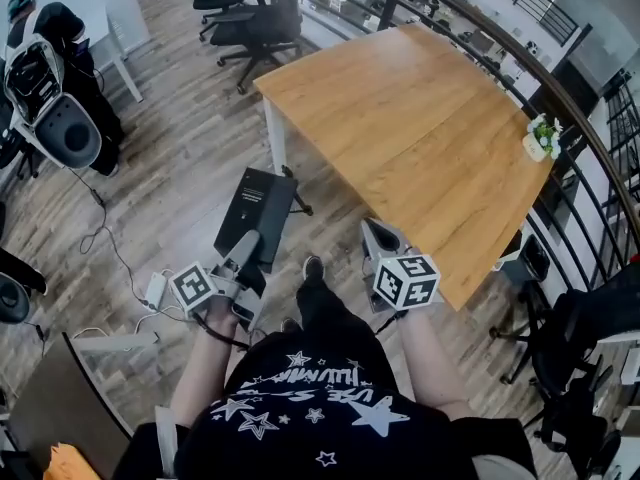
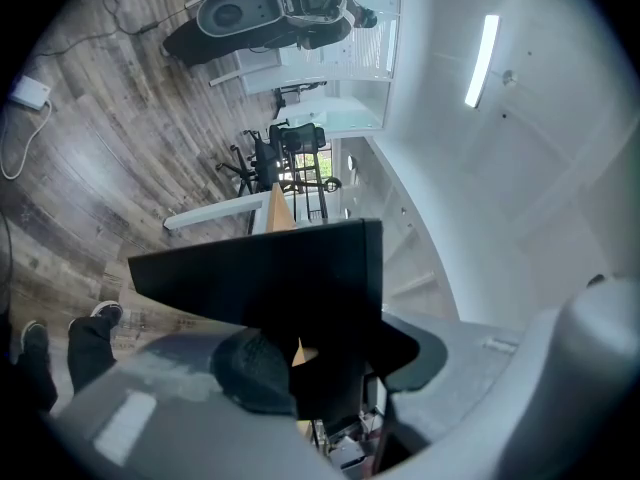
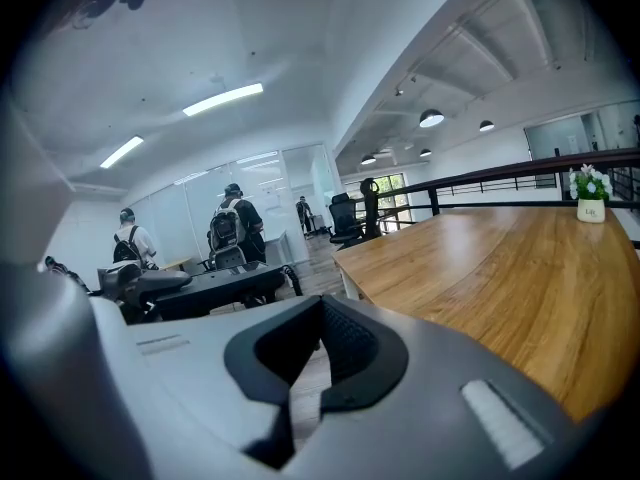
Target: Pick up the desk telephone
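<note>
My dark tee w/ white stars (image 1: pixel 320 408) fills the bottom of the head view; just past it, both tools. Left tool (image 1: pixel 248 238) is clamped on a flat black slab (image 1: pixel 256 203): matte, hard-edged, wedge-ish in profile, small pale print on one face. It's prob. the desk telephone seen from a plain side, tho no keys or handset show, so can't be sure. It sticks straight out from the tool, long axis along the jaws, toward the desk (image 1: pixel 420 138). Right tool (image 1: pixel 383 240): tips together, nothing in them, by the desk's near edge, apart from the slab. Desk top is smooth pale wood, bare but for a small flower pot (image 1: pixel 541 140) at the far corner; floor (image 1: pixel 180 118) is grey-brown plank.
</note>
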The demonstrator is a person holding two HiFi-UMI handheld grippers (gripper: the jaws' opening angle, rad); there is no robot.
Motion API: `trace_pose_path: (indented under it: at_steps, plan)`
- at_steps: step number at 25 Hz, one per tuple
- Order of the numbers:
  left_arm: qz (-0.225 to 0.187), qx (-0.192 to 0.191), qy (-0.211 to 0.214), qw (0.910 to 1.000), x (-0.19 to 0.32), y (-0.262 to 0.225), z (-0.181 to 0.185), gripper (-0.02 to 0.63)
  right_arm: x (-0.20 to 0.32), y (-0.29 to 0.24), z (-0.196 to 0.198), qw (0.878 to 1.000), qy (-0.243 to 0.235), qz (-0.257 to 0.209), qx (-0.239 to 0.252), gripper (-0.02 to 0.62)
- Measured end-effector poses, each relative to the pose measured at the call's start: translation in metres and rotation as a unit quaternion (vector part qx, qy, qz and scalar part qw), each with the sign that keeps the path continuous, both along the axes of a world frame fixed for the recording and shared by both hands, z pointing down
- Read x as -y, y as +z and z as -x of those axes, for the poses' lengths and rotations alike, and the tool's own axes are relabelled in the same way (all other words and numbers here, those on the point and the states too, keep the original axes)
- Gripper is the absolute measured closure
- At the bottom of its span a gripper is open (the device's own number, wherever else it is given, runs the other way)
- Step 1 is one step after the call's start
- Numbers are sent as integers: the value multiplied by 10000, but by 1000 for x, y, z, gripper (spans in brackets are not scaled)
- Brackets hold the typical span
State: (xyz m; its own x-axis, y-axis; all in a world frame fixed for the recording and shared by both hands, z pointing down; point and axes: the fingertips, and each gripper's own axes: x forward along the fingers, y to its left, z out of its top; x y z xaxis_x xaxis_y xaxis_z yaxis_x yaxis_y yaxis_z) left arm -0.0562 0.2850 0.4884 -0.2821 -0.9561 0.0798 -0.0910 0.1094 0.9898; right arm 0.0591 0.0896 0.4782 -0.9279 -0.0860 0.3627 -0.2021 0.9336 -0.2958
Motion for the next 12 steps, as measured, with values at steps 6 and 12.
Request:
trace_pose_path:
  at_steps: [6, 12]
  plan:
    - [-136, 35, 18, 9999, -17, 9, -32, 408, -16, 5, -37, 10000, 30, -77, 21, 594]
    - [17, 153, 46, 9999, 3, -11, -18, 408, -1, -13, -21, 10000, -27, 45, 55, 594]
